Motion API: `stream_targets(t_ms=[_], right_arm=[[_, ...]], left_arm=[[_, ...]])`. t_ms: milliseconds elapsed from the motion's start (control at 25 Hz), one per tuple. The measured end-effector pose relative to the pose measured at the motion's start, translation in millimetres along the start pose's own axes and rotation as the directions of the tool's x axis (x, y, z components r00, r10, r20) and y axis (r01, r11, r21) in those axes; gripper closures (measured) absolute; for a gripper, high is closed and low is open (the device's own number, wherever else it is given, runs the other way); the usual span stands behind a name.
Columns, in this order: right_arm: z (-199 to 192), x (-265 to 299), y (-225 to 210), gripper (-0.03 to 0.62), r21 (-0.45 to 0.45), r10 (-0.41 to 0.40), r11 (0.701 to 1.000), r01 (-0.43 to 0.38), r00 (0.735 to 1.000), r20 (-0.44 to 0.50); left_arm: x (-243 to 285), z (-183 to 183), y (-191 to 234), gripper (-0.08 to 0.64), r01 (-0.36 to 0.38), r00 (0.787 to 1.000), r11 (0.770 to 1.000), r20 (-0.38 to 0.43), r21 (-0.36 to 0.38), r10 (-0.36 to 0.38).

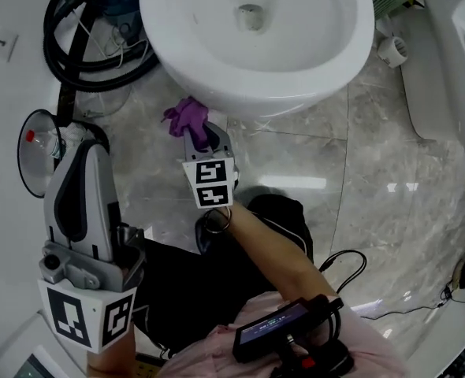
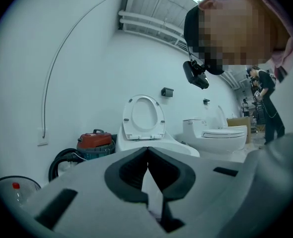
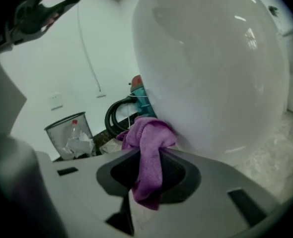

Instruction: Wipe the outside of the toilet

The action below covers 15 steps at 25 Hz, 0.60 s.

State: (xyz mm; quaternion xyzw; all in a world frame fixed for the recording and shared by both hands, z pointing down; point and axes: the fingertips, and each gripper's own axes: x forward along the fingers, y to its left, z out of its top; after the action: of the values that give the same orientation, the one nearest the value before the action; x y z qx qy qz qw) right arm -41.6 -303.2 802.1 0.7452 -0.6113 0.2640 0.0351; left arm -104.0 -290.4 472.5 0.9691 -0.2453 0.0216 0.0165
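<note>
In the head view the toilet [image 1: 256, 46] is cut off at the top, and its bowl hides the base. The right tongs [image 3: 147, 157] are clamped on a purple cloth [image 3: 149, 138], which seems to press against the bowl's outer wall. The left tongs [image 2: 147, 151] are closed on nothing, well apart from the toilet.

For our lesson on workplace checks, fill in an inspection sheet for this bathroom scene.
Surface: glossy marbled floor tiles.
Job's things: white toilet; purple cloth against the bowl's outside.
Clutter: wire bin with bottle; red vacuum; black hose.
Grippers: left gripper shut, empty; right gripper shut on the cloth.
Cables: black cable looped on the floor.
Surroundings: white wall; second toilet; person standing far off.
</note>
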Motion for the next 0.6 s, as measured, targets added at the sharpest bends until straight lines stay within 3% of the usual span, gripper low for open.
stream_targets(t_ms=[240, 600], right_arm=[[-5, 18, -34, 0.497, 0.278, -0.088, 0.957, 0.085, 0.996, 0.0], [1, -5, -58, 0.508, 0.344, -0.061, 0.937, 0.055, 0.998, 0.007]], left_arm=[[12, -18, -6, 0.552, 0.024, 0.998, 1.0, -0.052, 0.009, -0.023], [29, -19, -25, 0.552, 0.052, 0.998, 0.999, -0.046, 0.008, -0.052]])
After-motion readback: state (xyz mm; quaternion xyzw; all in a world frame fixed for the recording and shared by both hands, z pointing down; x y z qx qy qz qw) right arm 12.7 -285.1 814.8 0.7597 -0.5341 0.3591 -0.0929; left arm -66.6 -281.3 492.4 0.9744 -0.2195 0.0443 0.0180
